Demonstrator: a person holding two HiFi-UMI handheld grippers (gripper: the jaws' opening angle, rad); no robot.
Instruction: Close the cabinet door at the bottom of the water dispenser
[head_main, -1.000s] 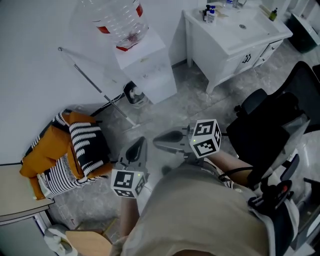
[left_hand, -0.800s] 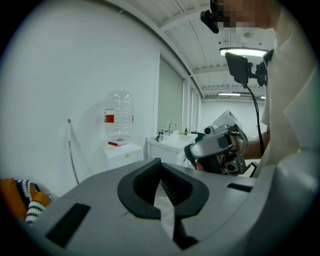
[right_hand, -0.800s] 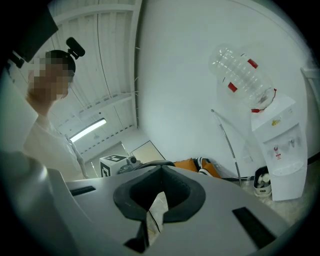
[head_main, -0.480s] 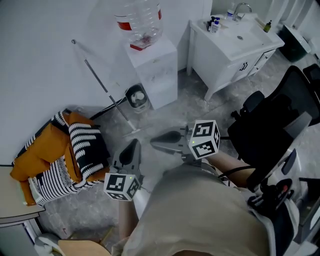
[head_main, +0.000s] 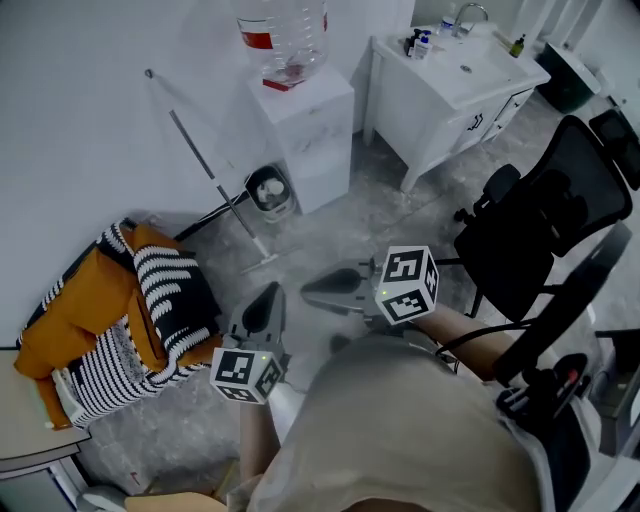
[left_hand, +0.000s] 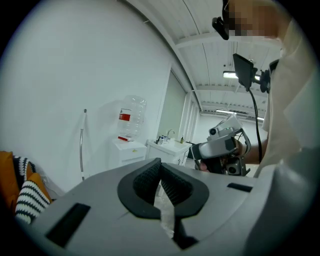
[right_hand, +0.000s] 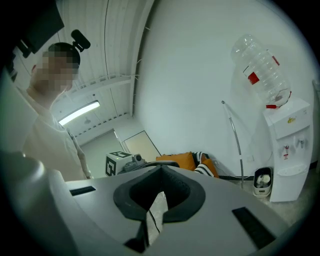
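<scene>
Standing well across the floor from you, the water dispenser (head_main: 305, 120) sits against the white wall (head_main: 90, 120), bottle on top. Its bottom cabinet door (head_main: 325, 172) looks flush with the front, no leaf swung out that I can make out, though it's small and far. That fits walking in to shut it, or stepping off with it shut; a nearer look at that lower front settles it. Your left gripper (head_main: 270, 298) and right gripper (head_main: 315, 287) ride out front, jaws pressed together on nothing. Grey marbled floor (head_main: 340, 230), a small bin (head_main: 268, 190) just beside the dispenser, a pole (head_main: 205, 165) leaning on the wall, orange and striped cushions (head_main: 130, 300) left, white vanity (head_main: 450, 80) and black chair (head_main: 540, 230) right.
</scene>
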